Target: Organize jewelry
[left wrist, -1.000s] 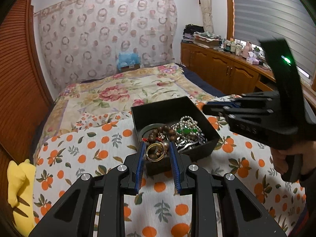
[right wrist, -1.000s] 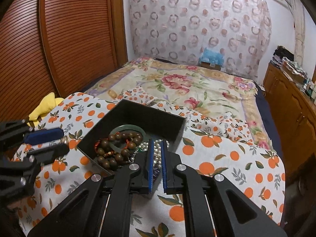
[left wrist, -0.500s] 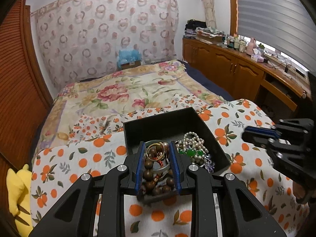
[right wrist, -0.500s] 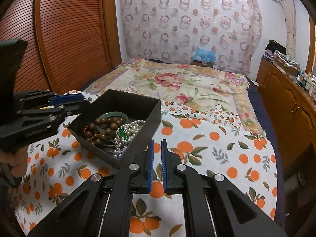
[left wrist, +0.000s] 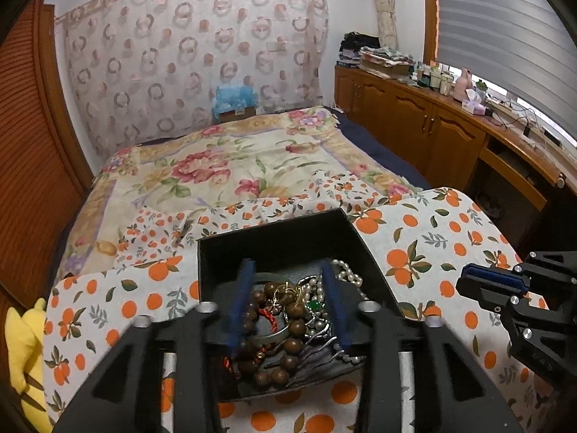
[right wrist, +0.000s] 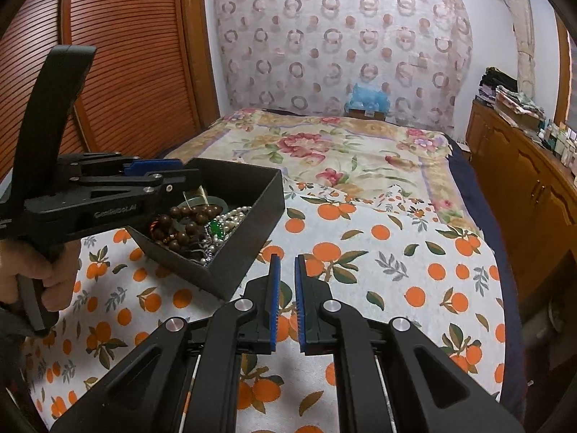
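Observation:
A black open box (left wrist: 288, 238) (right wrist: 252, 216) sits on the orange-print cloth and holds a tangle of jewelry: brown wooden beads (left wrist: 292, 328) (right wrist: 191, 213), white pearls (left wrist: 346, 274) (right wrist: 234, 214), a green stone (left wrist: 314, 305) and a green bangle. My left gripper (left wrist: 288, 299) (right wrist: 180, 173) is open over the box, and a gold ring (left wrist: 288, 294) (right wrist: 196, 193) lies or falls just below its spread fingers. My right gripper (right wrist: 286, 296) (left wrist: 490, 285) is nearly shut and empty, to the right of the box above the cloth.
The orange-print cloth (right wrist: 396, 270) covers the near bed, with a floral quilt (left wrist: 234, 166) behind. A yellow plush toy (left wrist: 21, 353) lies at the left edge. Wooden cabinets (left wrist: 432, 133) run along the right, a slatted wooden door (right wrist: 126, 54) along the left.
My left gripper moved forward over the box and opened, letting go of the gold ring it held. My right gripper drew back to the right of the box.

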{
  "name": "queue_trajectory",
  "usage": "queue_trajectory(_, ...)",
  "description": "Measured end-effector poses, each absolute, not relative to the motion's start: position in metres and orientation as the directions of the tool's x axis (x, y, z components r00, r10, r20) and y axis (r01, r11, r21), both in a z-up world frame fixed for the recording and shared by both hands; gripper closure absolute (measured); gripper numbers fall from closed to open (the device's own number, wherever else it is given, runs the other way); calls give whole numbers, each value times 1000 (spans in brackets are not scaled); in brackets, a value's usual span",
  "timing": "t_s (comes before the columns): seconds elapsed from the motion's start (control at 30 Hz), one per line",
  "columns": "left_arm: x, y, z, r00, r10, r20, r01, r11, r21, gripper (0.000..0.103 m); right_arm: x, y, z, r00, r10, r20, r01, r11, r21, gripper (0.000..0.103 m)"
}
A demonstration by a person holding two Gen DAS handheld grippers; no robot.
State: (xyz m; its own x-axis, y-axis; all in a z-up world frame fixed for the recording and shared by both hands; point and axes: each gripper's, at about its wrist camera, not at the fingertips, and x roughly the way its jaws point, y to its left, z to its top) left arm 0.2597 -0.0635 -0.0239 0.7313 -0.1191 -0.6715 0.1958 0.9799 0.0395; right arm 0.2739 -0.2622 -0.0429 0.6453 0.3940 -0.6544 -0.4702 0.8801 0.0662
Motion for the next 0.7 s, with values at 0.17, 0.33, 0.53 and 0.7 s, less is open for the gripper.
queue_trajectory(0.17, 247, -54, -24, 740, -110, -664, 176, 984, 32, 42, 271, -263, -44, 653, 390, -649, -457, 887, 72, 78)
queue_trajectory(0.33, 228, -42, -22, 757, -104, -645, 160, 987, 29, 18, 270, -262, -44, 666, 376, -644, -448, 892, 58, 53)
queue_trajectory(0.53, 202, -31, -13, 789, -97, -607, 139, 990, 23, 8, 268, -256, -44, 693, 348, -632, -414, 909, 47, 32)
queue_trajectory(0.7, 182, -23, -11, 787, -100, -609, 133, 991, 10, 8, 262, -251, -45, 716, 322, -619, -380, 924, 41, 7)
